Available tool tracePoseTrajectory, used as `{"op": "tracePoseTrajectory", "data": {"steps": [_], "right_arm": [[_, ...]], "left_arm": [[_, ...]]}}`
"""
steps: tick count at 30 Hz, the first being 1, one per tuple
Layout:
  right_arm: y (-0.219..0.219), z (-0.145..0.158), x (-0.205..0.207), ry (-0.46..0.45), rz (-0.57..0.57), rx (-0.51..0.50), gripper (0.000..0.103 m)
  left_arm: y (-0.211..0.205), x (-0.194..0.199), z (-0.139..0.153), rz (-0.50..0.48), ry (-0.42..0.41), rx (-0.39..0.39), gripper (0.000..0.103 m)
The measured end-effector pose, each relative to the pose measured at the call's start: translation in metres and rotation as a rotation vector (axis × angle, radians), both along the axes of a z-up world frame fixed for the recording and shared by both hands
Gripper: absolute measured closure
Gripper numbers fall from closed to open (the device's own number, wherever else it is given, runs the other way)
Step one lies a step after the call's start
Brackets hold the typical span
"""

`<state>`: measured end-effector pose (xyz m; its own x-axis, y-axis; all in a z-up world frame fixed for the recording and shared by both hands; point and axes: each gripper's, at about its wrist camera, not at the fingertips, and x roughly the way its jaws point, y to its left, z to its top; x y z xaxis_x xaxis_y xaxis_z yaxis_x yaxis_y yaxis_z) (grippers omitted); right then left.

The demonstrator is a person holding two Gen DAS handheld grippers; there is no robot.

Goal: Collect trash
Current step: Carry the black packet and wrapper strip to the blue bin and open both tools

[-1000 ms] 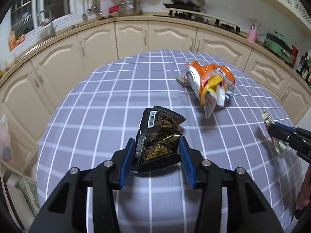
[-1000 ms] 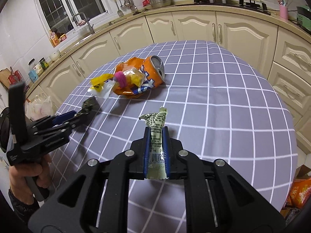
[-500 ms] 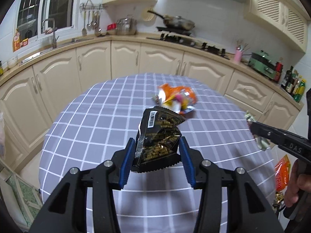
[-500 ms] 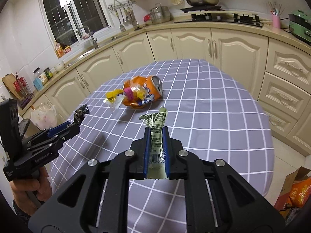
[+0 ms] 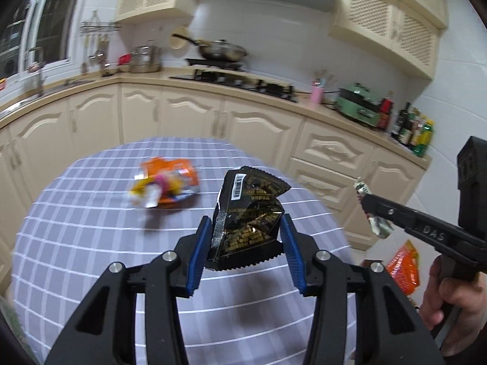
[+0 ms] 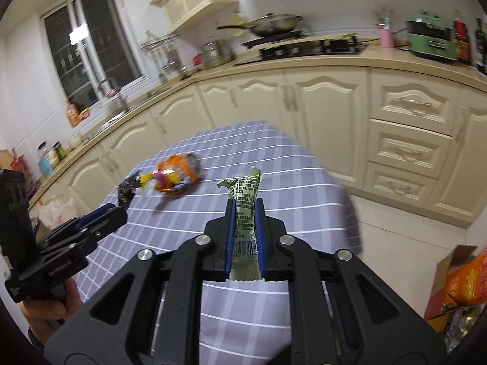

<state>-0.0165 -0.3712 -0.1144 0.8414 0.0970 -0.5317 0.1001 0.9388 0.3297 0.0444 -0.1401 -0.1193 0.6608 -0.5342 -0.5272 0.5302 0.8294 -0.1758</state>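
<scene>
Left gripper [image 5: 246,243] is up over the bench [image 5: 91,243], jaws pinching a crumpled black wrapper [image 5: 248,216] with gold print, barcode at its top corner; the wrapper stands clear of the checked cloth; right gripper [image 6: 245,237] has its jaws pressed tight on a slim green wrapper [image 6: 243,210], printed end poking up past the blue pads, barcode near the bottom; a hand [image 5: 450,301] grips that tool's handle at the right edge of the left view; back on the bench, an orange can and bright wrappers [image 6: 175,178] lie together in a pile, blurred, well apart from both grippers; a cardboard box [image 6: 456,283] with orange packaging sits on the floor to the right
</scene>
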Motion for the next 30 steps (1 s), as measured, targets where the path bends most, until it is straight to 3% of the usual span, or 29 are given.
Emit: {"op": "tracePoseTrajectory", "data": {"steps": [7, 12, 19, 30], "right_arm": [[-0.075, -0.011, -0.061, 0.026, -0.196, 0.012, 0.09], [-0.138, -0.051, -0.115, 0.122, -0.373, 0.053, 0.09], [-0.193, -0.139, -0.167, 0.294, -0.529, 0.182, 0.09], [-0.226, -0.223, -0.193, 0.407, -0.597, 0.352, 0.09]], "left_arm": [[-0.082, -0.036, -0.002, -0.197, 0.005, -0.018, 0.058], [-0.141, -0.067, -0.022, -0.347, 0.043, 0.008, 0.058], [-0.221, -0.118, -0.08, -0.562, 0.154, 0.102, 0.058], [-0.306, -0.121, -0.218, -0.67, 0.427, 0.313, 0.058]]}}
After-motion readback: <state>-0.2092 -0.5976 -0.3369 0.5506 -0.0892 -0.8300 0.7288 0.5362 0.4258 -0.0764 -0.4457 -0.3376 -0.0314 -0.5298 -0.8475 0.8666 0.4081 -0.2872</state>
